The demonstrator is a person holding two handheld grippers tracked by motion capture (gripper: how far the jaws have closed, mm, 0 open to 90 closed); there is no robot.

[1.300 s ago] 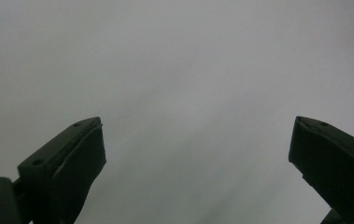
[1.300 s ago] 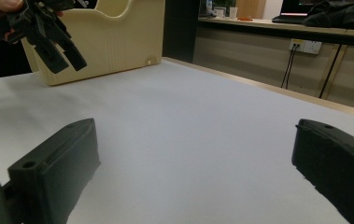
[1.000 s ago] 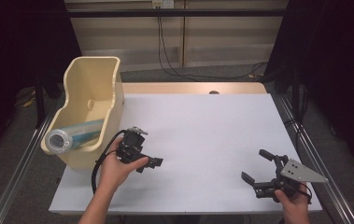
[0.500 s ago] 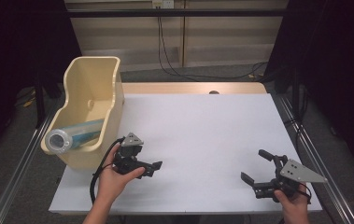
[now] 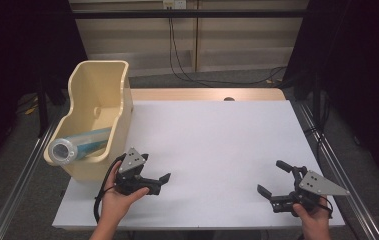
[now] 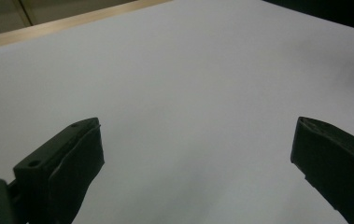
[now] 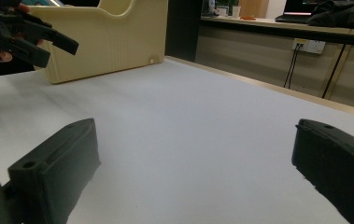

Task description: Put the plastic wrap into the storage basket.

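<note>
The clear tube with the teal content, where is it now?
In the high view, the tube lies inside the cream bin at the table's left edge, beyond the left gripper.

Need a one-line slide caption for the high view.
Both grippers, left and right, open and empty over the white table; clear bottle lies in the cream bin.

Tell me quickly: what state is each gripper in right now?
Left gripper: open, holding nothing.
Right gripper: open, holding nothing.
</note>
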